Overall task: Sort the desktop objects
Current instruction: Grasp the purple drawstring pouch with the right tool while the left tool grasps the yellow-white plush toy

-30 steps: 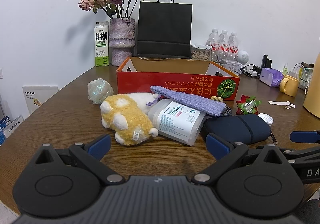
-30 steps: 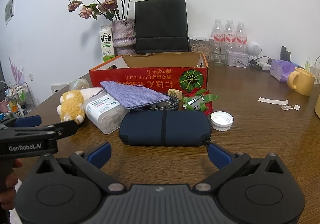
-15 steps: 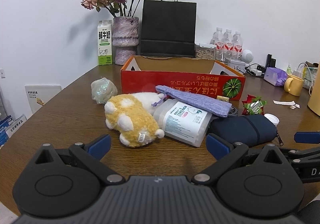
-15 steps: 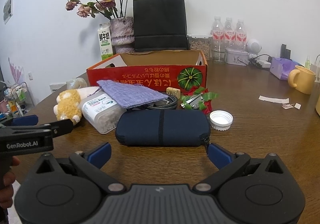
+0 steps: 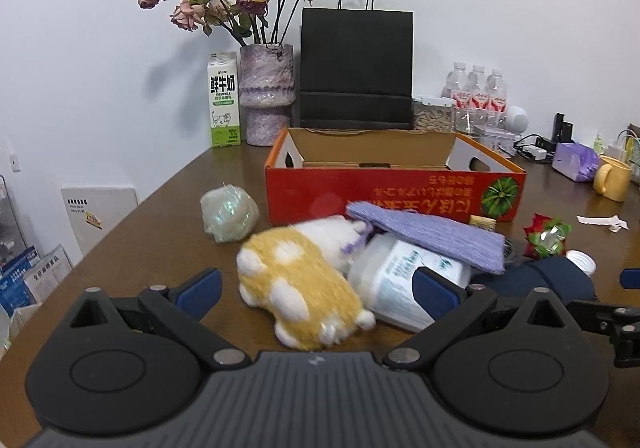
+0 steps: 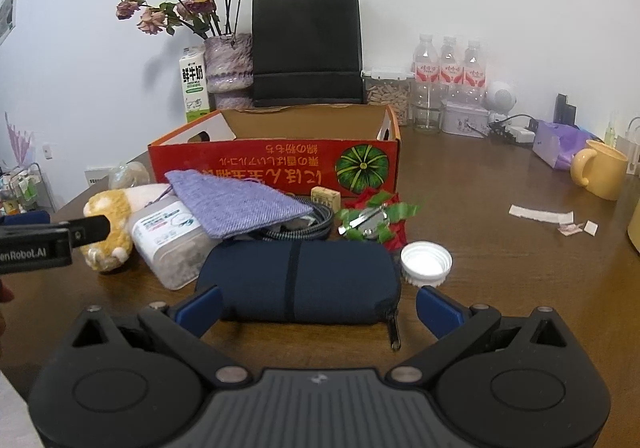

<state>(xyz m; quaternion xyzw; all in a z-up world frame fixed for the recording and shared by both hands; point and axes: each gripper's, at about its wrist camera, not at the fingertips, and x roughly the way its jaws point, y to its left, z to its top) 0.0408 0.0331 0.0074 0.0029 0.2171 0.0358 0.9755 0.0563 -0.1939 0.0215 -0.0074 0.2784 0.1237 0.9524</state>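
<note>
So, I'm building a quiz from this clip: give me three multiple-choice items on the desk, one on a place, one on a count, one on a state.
1. What does the purple pouch lie on?
A. the jar
B. the mug
C. the box floor

2. How many water bottles stand by the wall?
A. two
B. three
C. five

3. How are the right gripper's jaws?
A. shut on the navy case
B. shut on the white cap
C. open, around the case's near edge

Answers:
1 A, the pouch drapes over the jar.
2 B, three red-labelled bottles show.
3 C, both pads stand apart, the case between them.
</note>
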